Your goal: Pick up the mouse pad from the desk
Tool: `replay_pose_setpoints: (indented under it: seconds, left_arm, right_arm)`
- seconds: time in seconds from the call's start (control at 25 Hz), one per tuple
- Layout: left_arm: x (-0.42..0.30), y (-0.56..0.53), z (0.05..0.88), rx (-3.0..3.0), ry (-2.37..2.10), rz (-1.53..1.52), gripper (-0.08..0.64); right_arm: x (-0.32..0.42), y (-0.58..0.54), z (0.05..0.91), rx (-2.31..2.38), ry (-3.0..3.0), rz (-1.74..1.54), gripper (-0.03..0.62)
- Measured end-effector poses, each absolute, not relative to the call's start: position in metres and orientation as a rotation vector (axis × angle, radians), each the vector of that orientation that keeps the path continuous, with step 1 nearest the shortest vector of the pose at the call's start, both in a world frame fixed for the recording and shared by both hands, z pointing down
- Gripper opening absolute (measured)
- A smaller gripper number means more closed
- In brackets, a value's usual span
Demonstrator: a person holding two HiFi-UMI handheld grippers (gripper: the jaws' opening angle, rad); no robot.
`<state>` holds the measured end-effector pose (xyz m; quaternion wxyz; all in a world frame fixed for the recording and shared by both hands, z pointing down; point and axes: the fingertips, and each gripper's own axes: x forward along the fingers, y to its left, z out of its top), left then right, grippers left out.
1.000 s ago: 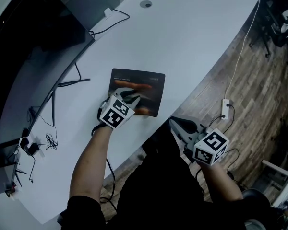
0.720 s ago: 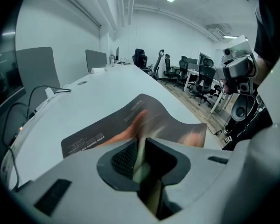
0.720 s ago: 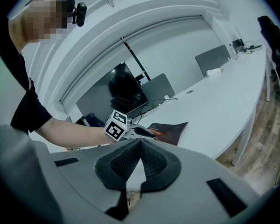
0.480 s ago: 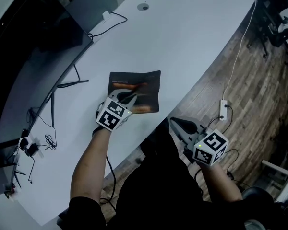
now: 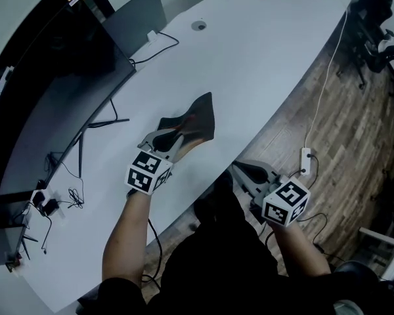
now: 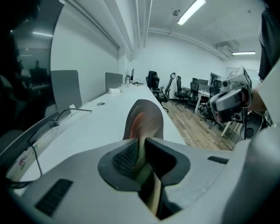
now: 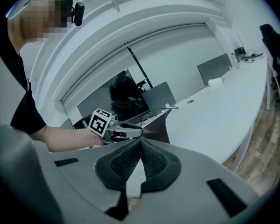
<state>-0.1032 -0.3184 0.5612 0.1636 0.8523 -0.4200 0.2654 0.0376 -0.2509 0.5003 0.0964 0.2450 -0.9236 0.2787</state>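
Fingers (image 6: 125, 158) of the left gripper (image 5: 173, 139), having just been closing, clamp the near edge of the mouse pad (image 5: 198, 119). It is held tilted and bent over the white desk (image 5: 269, 58), with its far end rising away from the gripper. Right gripper (image 5: 239, 170) hovers off the desk's near edge, over the wood floor (image 5: 341, 130), jaws pressed together with nothing between them.

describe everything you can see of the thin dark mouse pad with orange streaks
The thin dark mouse pad with orange streaks looks soft and flexible: it curves and stands tilted, clear of the white curved desk as far as can be seen. The left gripper pinches one edge, its jaws having just been closing on it. Nothing else touches it.
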Motion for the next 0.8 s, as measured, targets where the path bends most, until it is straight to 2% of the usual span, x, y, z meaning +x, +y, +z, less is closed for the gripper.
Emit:
replay_pose_setpoints:
  seconds: [0.32, 0.8]
  left_arm:
    - [-0.116, -0.297, 0.513, 2.397, -1.328, 0.531, 0.055]
    - [-0.151, -0.231, 0.463, 2.39, -1.495, 0.4, 0.055]
  right_arm:
    - [0.034, -0.247, 0.465, 0.731, -2.773, 0.745, 0.003]
    - [0.038, -0.215, 0.42, 0.862, -2.786, 0.607, 0.003]
